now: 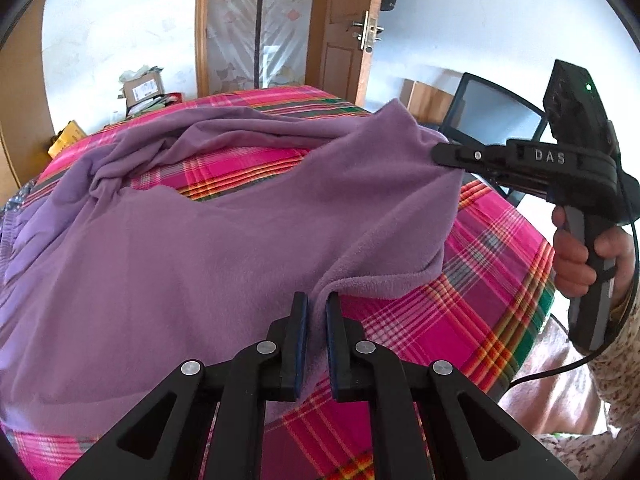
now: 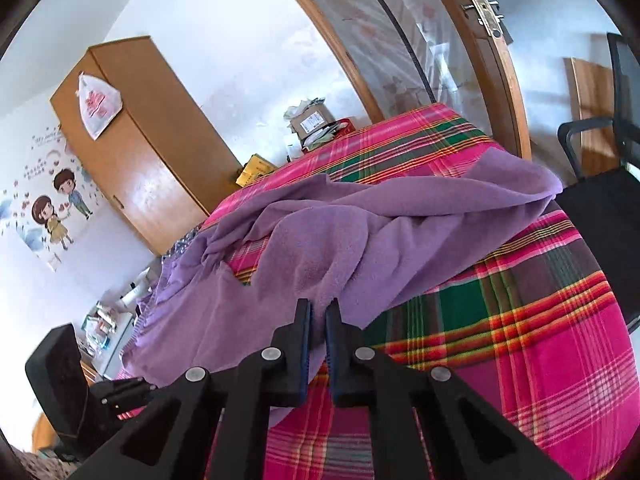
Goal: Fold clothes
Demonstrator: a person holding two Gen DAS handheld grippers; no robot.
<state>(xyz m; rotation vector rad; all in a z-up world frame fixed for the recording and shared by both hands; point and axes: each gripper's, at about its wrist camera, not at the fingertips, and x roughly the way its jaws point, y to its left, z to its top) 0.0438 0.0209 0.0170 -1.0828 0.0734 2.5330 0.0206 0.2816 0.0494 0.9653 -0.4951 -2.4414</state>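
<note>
Both fingers' [image 1: 301, 320] grip points buried in purple garment [image 1: 200, 240]

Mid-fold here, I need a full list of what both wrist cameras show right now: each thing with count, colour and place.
purple garment: one, purple fleece, spread rumpled on the bed, pinched at two edges.
plaid bedsheet: one, pink with green and orange stripes, covers the bed.
wardrobe: one, brown wood, against the wall beyond the bed.
plastic bag: one, white with red print, on the wardrobe side.
cartoon poster: one, on the wall beside the wardrobe.
cardboard box: one, brown, behind the bed.
door: one, brown wood, open.
chair: one, black, beside the bed.
left gripper: black, shut on the garment's near edge.
right gripper: black, shut on the garment.
hand: one, holding the right gripper's handle.
</note>
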